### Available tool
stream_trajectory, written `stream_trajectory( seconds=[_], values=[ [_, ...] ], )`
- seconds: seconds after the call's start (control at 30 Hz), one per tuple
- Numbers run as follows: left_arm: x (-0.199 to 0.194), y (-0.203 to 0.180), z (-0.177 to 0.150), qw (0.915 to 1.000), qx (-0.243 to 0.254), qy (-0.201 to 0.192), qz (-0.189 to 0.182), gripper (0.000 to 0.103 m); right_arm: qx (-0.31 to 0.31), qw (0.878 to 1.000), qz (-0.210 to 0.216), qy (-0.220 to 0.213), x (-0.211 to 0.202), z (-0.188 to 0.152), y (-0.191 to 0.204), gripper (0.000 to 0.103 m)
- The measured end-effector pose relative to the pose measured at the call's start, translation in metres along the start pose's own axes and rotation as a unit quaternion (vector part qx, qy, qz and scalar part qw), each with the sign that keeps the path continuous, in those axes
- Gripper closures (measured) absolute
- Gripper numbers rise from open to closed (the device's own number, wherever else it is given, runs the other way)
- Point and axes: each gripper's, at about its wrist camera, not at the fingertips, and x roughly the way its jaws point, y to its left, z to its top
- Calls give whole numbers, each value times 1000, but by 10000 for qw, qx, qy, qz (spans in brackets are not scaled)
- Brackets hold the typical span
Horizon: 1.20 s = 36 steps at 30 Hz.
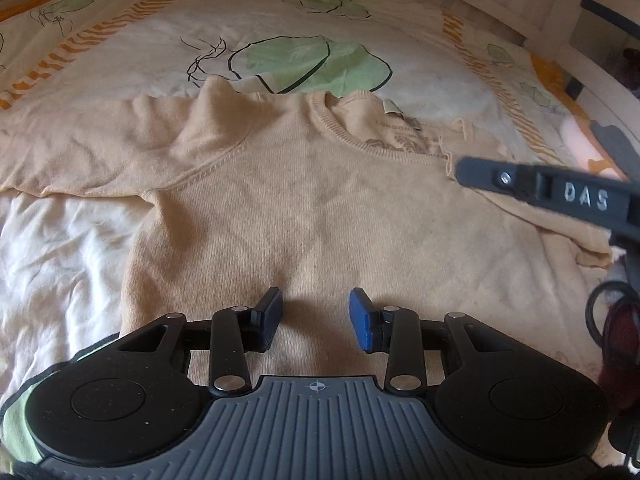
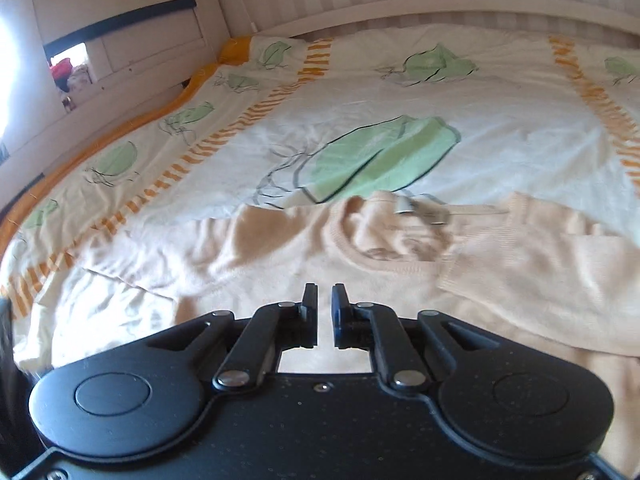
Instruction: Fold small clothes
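A small beige knit sweater (image 1: 312, 200) lies flat on the bed, neckline (image 1: 376, 136) away from me, its left sleeve (image 1: 80, 152) stretched out to the left. My left gripper (image 1: 316, 316) is open and empty, hovering over the sweater's lower body. The right gripper (image 1: 472, 174) shows in the left wrist view as a black finger marked "DAS" over the sweater's right shoulder. In the right wrist view the right gripper (image 2: 325, 312) has its jaws nearly closed with a narrow gap, nothing between them, above the sweater (image 2: 400, 280). The right sleeve (image 2: 540, 264) lies folded across the body.
The bed is covered by a white sheet (image 1: 60, 248) and a cream duvet with green leaves and orange stripes (image 2: 380, 152). A white bed frame (image 2: 400, 4) and striped wall run behind. White furniture (image 2: 120, 32) stands at the left. Dark cables (image 1: 616, 320) hang at the right.
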Motion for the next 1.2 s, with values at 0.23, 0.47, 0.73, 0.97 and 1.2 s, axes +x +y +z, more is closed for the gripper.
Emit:
stream_trajectory(
  seconds=[0.23,0.47,0.73,0.97,1.2],
  values=[
    [2,-31,29,9988,448,-137,-149,67,-346,9953,-909,-43,-36,-24,-50,42],
    [34,-65,52,9972,431,154,-583,58,-368,9951,-882,246,-48,-50,-83,30],
    [66,-102,78,9932,653,224,-942,32,-574,9970,-387,349,-36,-78,-91,6],
    [101,-123,86,9910,577,482,-1111,32,-593,9971,-226,425,-31,-80,-91,1],
    [118,-126,98,9910,281,519,-1202,35,-624,9965,-252,495,-31,-78,-90,1]
  ],
)
